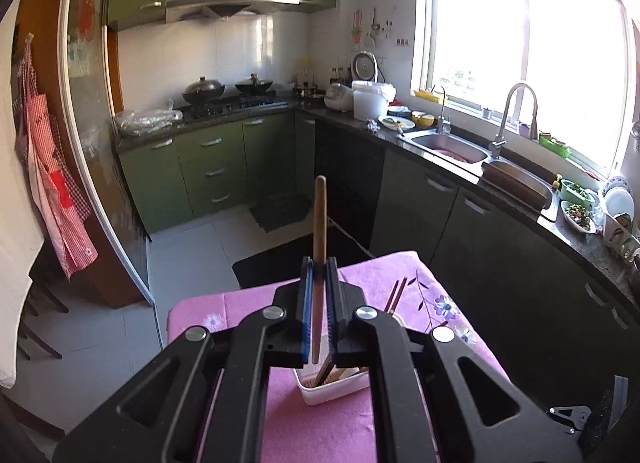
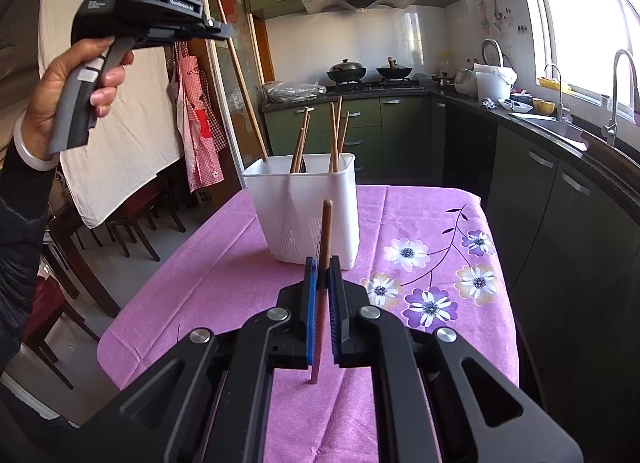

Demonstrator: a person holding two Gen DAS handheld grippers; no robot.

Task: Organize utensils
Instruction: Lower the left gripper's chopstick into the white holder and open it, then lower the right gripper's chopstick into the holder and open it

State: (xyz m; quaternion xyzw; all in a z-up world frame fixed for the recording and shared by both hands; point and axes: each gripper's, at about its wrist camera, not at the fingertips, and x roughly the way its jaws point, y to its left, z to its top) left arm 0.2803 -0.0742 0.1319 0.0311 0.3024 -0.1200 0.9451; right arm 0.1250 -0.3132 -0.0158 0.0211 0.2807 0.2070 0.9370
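A white utensil holder (image 2: pixel 308 211) stands on the pink floral tablecloth (image 2: pixel 420 223) with several wooden chopsticks (image 2: pixel 338 135) upright in it. My left gripper (image 1: pixel 319 269) is shut on a wooden chopstick (image 1: pixel 319 223), held above the holder (image 1: pixel 332 389). In the right wrist view this gripper (image 2: pixel 224 29) is high at the left, its chopstick (image 2: pixel 242 79) slanting down into the holder's left corner. My right gripper (image 2: pixel 323 267) is shut on another wooden chopstick (image 2: pixel 325 235), just in front of the holder.
The small table's edges drop to tiled floor (image 1: pixel 192 259). Dark cabinets and a counter with sink (image 1: pixel 452 145) run along the right. Dark wooden chairs (image 2: pixel 132 219) and a hanging white cloth (image 2: pixel 120 103) stand at the left. A stove with woks (image 1: pixel 228 91) is far behind.
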